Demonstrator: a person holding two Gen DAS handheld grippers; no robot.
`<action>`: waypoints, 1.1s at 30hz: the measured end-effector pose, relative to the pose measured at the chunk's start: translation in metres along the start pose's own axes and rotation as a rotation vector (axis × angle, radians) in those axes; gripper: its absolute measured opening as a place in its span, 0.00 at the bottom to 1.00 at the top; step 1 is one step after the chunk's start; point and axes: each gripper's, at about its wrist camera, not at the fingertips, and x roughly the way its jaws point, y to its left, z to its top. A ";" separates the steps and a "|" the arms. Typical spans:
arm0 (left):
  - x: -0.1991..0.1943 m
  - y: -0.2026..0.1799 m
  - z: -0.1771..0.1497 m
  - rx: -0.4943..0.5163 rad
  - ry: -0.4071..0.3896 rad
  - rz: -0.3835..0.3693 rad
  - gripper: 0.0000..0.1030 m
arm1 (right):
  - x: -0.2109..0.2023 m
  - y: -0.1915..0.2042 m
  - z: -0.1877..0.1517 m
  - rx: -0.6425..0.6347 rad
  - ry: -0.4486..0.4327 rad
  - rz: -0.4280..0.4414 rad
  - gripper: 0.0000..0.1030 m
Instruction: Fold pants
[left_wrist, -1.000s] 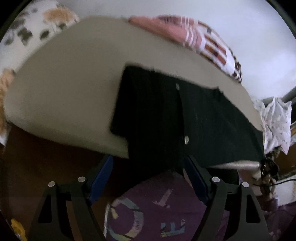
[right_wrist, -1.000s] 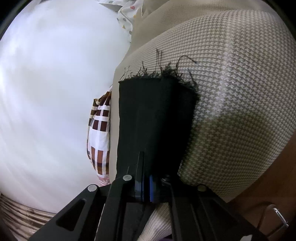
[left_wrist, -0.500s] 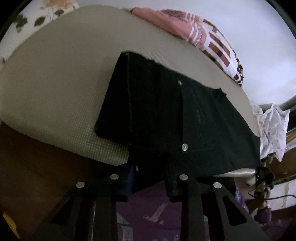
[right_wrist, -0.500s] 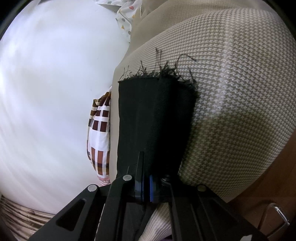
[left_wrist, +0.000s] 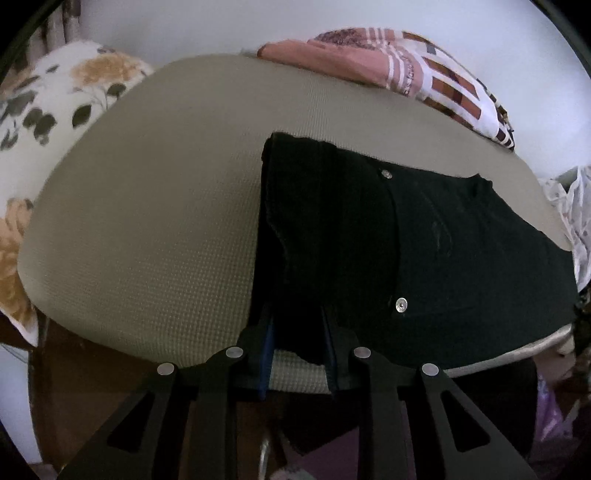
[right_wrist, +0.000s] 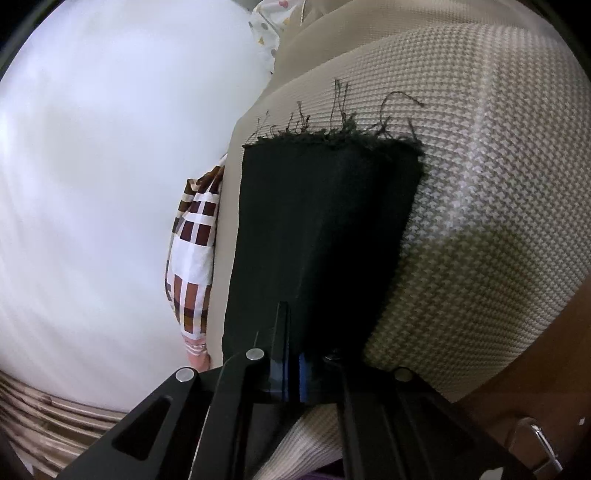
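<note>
Black pants (left_wrist: 424, 236) lie flat on a beige textured mattress (left_wrist: 147, 206), with two metal rivets showing near the pocket. My left gripper (left_wrist: 297, 321) is at the near edge of the mattress, its jaws shut on a bunched fold at the waist end of the pants. In the right wrist view the leg of the pants (right_wrist: 325, 221) stretches away to a frayed hem (right_wrist: 332, 136) with loose threads. My right gripper (right_wrist: 303, 354) is shut on the near part of that leg. Its pads are hidden in the dark cloth.
A floral pillow (left_wrist: 44, 99) sits at the far left, and a plaid cloth (left_wrist: 424, 74) lies along the back edge by the white wall. Crumpled pale fabric (left_wrist: 569, 206) is at the right. Brown wood (left_wrist: 74, 369) runs under the mattress edge.
The left gripper's jaws went from wide apart to shut on the waist edge of the pants, and that edge is now bunched up. The right gripper and the leg stayed put.
</note>
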 end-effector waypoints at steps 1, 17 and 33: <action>0.000 0.000 -0.001 -0.017 0.000 -0.002 0.24 | 0.000 0.001 0.000 -0.003 0.004 -0.003 0.03; -0.002 0.000 -0.003 -0.052 -0.033 0.019 0.31 | -0.022 -0.012 0.018 0.026 -0.071 0.063 0.05; 0.001 0.001 -0.002 -0.047 -0.068 0.032 0.36 | -0.075 -0.020 0.041 0.081 -0.256 -0.019 0.11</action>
